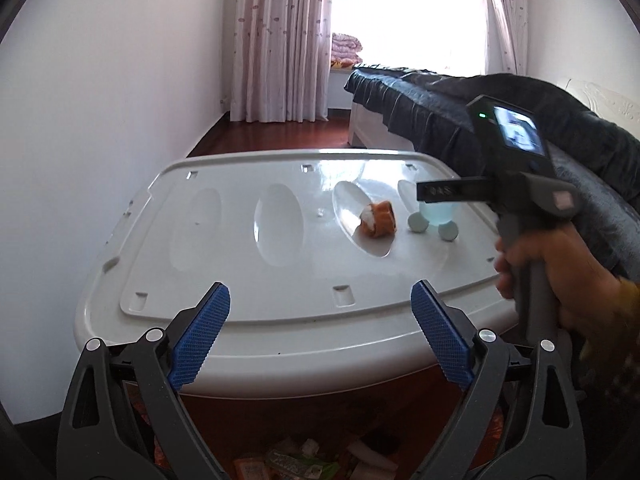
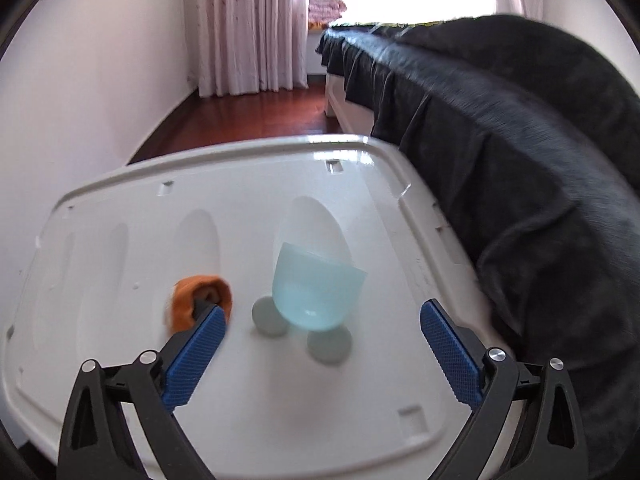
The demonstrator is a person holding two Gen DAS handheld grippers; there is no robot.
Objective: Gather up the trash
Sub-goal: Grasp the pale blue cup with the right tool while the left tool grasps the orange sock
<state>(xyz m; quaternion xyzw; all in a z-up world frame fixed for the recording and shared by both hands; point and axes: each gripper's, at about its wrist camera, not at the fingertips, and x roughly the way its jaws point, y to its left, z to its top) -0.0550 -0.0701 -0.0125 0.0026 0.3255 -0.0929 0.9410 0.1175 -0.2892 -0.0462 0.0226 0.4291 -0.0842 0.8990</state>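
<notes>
Left wrist view, ahead of the jaws: the left gripper (image 1: 320, 332) stands wide open with nothing between its ribbed blue pads (image 1: 202, 330).
Beyond the jaws: a glossy white plastic lid (image 1: 224, 300) with oval hollows; far on it lies an orange wrapper (image 1: 379, 219), crumpled, with a white inner fold.
Right of the wrapper: a translucent pale-blue cup (image 1: 440, 214) and two round pale-green discs (image 1: 417, 223).
Right of the jaws: a hand (image 1: 560, 276) holds the right gripper's handle over the lid.
Beneath the jaws: packets and scraps lie in a heap, probably trash already gathered; the container cannot be made out.
Right wrist view, between the jaws: the right gripper (image 2: 322, 344) is open and empty; the cup (image 2: 316, 292), tilted, sits just ahead with the discs (image 2: 329, 345) near its base.
At the left jaw tip: the wrapper (image 2: 200, 300), soft and blurred, appears just beyond it; contact cannot be told.
Right of the jaws: a dark fleecy blanket (image 2: 520, 160) hangs beside the lid.
Risk: the slick lid lets light pieces slide; a closing jaw may nudge the discs away or tip the cup over.
</notes>
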